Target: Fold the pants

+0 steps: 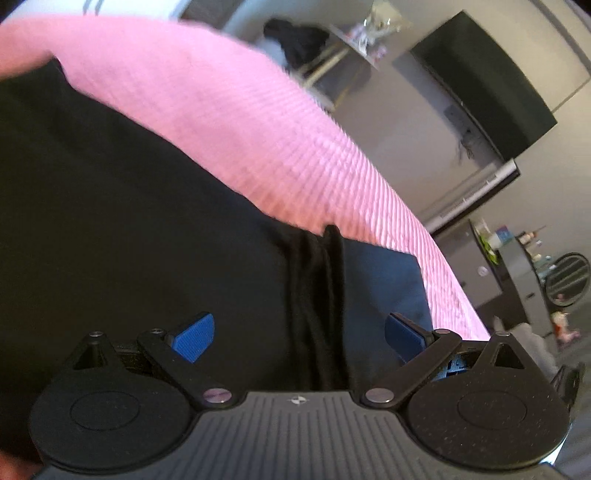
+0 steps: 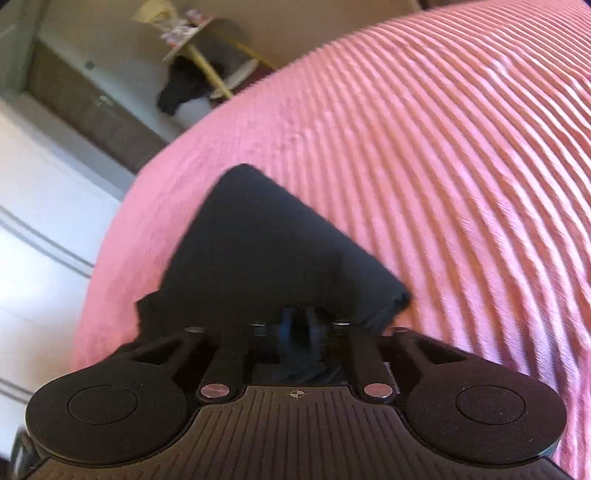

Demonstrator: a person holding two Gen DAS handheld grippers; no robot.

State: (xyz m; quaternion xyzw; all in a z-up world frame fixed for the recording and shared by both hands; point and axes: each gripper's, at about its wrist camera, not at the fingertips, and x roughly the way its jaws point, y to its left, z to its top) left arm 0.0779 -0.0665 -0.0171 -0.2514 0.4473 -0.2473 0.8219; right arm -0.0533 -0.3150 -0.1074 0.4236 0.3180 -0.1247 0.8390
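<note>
Black pants [image 1: 110,221] lie spread over a pink ribbed bedspread [image 1: 240,122] and fill the left and centre of the left wrist view. A bunched ridge of the cloth [image 1: 321,295] runs up between the fingers of my left gripper [image 1: 300,338], which stands open, its blue pads [image 1: 195,339] wide apart and clear of the ridge. In the right wrist view a folded corner of the pants [image 2: 266,240] rests on the bedspread [image 2: 443,147]. My right gripper [image 2: 299,326] has its blue pads close together with black cloth pinched between them.
The bed's edge curves away on the left in the right wrist view, with white cabinet doors [image 2: 44,221] beyond. A small round table [image 2: 195,33] with a dark garment [image 2: 184,92] stands past the bed. A wall television [image 1: 480,92] and a fan [image 1: 567,278] are at the right.
</note>
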